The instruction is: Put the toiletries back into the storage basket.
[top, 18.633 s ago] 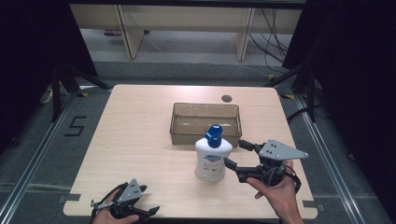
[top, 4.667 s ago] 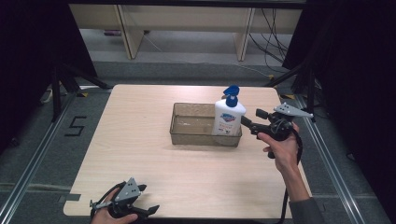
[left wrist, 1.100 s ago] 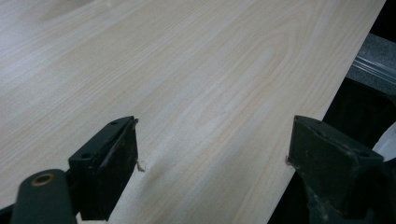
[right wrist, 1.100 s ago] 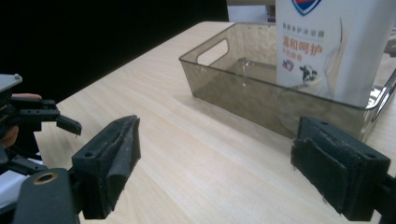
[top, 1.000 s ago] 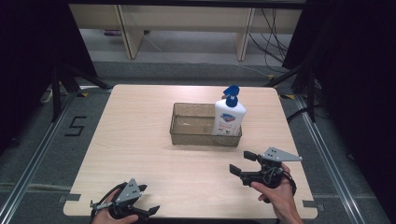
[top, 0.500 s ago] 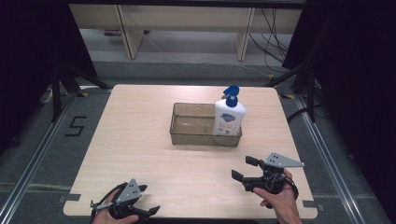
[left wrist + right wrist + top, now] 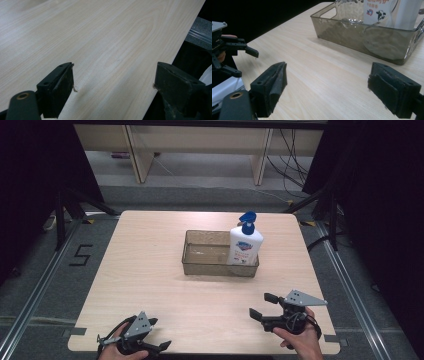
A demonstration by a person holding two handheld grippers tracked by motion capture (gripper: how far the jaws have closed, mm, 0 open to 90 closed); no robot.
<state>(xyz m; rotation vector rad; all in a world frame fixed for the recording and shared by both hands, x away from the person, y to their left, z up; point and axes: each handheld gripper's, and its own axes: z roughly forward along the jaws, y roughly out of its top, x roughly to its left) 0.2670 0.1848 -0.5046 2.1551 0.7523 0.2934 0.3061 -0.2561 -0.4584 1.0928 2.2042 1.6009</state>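
The pump bottle (image 7: 246,245), white with a blue pump head and a blue label, stands upright in the right end of the clear tray (image 7: 200,265), its base down inside the walls. That end of the tray is the one nearest the right claw's side of the table, which would make it the easy end to load from. Standing rather than lying, the bottle is steadied by the tray's walls, and its tall neck is left free above the rim. In the right gripper view the bottle (image 7: 387,12) shows through the smoky tray wall (image 7: 352,32), and the rest of the tray looks bare.

The tray sits a little beyond the middle of the table (image 7: 150,270), its long side parallel to the near edge, well apart from both claws.

The right claw (image 7: 265,306) hovers near the near right corner, its jaws spread wide with nothing between them and aimed toward the tray; judging from this, the bottle has been let go and the placing looks finished. The left claw (image 7: 159,336) rests at the near left corner, jaws likewise apart and empty, apparently parked out of the way; its own view looks across bare wood (image 7: 100,37) to the table's edge.

The table is pale wood-grain laminate, otherwise uncluttered. Around it the floor is grey, with a mark like a "5" (image 7: 81,255) beside the left edge, metal rails along both sides, dark curtains, and pale shelving with trailing cables at the back.
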